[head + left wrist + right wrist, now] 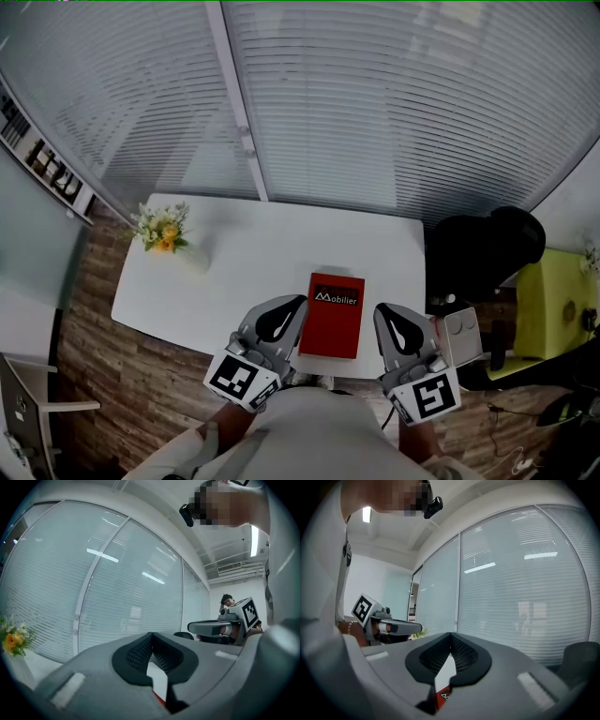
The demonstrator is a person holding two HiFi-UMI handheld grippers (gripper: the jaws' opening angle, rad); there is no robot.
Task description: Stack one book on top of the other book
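A red book (336, 314) with white print on its cover lies on the white table (262, 253) near the front edge. Only this one cover shows; whether another book lies under it I cannot tell. My left gripper (289, 307) hovers just left of the book, shut and empty. Just right of the book is my right gripper (387, 314), also shut and empty. In the left gripper view the jaws (151, 654) meet, with a red sliver of the book (160, 699) below them. The right gripper view shows closed jaws (451, 652) above the book (444, 696).
A small bunch of yellow and white flowers (162, 230) stands at the table's back left corner. A black chair (483, 246) sits off the right end, with a white box (459, 334) beside it. Slatted blinds (394, 103) cover the glass wall behind. The floor (103, 356) is wood.
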